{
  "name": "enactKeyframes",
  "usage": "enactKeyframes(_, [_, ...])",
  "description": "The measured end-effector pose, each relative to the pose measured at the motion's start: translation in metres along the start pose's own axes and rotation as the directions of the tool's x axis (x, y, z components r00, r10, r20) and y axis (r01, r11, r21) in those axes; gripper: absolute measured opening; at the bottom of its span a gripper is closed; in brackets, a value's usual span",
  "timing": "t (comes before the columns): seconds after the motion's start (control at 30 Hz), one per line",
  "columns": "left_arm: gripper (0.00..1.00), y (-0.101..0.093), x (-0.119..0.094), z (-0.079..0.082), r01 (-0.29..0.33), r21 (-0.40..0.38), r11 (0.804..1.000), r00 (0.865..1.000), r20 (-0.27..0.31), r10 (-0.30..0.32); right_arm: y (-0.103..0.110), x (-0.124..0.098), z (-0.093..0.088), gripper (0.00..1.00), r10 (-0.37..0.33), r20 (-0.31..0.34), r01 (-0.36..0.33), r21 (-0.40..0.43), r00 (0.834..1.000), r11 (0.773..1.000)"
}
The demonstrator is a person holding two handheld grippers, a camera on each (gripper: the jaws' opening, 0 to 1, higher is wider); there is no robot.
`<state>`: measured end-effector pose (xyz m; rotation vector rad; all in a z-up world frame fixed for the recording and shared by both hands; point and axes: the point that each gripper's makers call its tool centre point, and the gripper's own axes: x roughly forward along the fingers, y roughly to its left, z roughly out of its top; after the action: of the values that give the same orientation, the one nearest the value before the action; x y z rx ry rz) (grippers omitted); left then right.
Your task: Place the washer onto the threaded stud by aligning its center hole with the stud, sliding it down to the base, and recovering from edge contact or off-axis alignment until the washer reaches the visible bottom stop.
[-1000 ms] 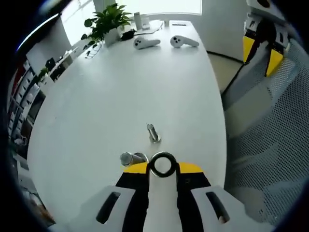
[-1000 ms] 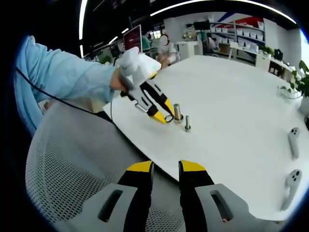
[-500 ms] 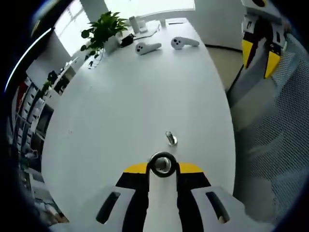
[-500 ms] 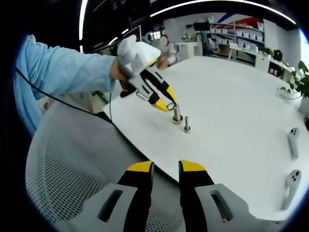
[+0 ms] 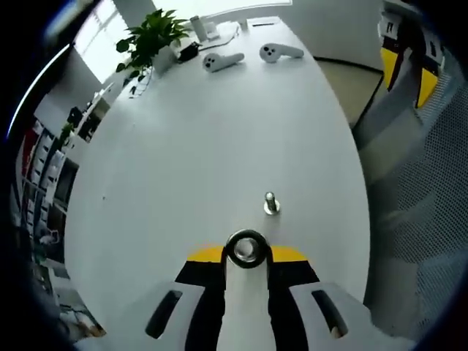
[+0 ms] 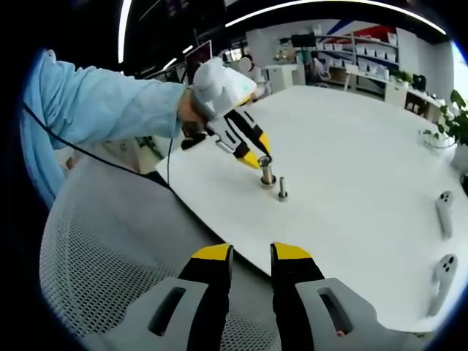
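The washer [image 5: 247,248] sits pinched flat at the tips of my left gripper [image 5: 247,257], jaws closed on its rim; through its hole I see the top of the threaded stud [image 6: 266,174], so the hole looks roughly centred over it; in the right gripper view the ring is at the stud's tip, not yet down at the base. A second, smaller bolt [image 5: 270,204] stands just beside on the white table [image 5: 190,139]. My right gripper [image 6: 246,257] hangs well back off the table edge over a mesh chair [image 6: 110,270], jaws nearly together, holding nothing. Risks, as I judge: gripper is tilted, so the washer may cock and catch on the threads; pushing down off-axis could jam it or knock the stud over; releasing early could drop it beside the base.
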<state>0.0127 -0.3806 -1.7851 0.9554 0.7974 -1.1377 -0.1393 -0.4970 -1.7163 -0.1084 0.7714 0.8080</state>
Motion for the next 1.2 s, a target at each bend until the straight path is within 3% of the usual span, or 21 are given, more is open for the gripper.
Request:
enactKeyframes(0.6, [0.18,-0.004,0.035,-0.014,0.07,0.01,0.997,0.993,-0.097,-0.069,0.0,0.001,-0.001,0.23,0.006,-0.006,-0.006,0.004,1.0,1.0])
enactKeyframes(1.1, [0.19,-0.007,0.047,-0.017,0.127,-0.077,0.989,0.983,-0.123,-0.136,0.008,0.002,0.0,0.23,0.054,0.0,-0.054,-0.002,0.999,0.999])
enactKeyframes(1.13, [0.19,-0.011,0.048,-0.017,0.15,-0.113,0.982,0.979,-0.124,-0.164,0.009,0.002,0.0,0.23,0.057,0.0,-0.057,-0.003,0.998,0.998])
enactKeyframes(1.2, [0.2,-0.008,0.046,-0.02,0.139,-0.129,0.982,0.98,-0.124,-0.155,0.009,0.002,0.0,0.23,0.06,0.001,-0.06,-0.007,0.998,0.998])
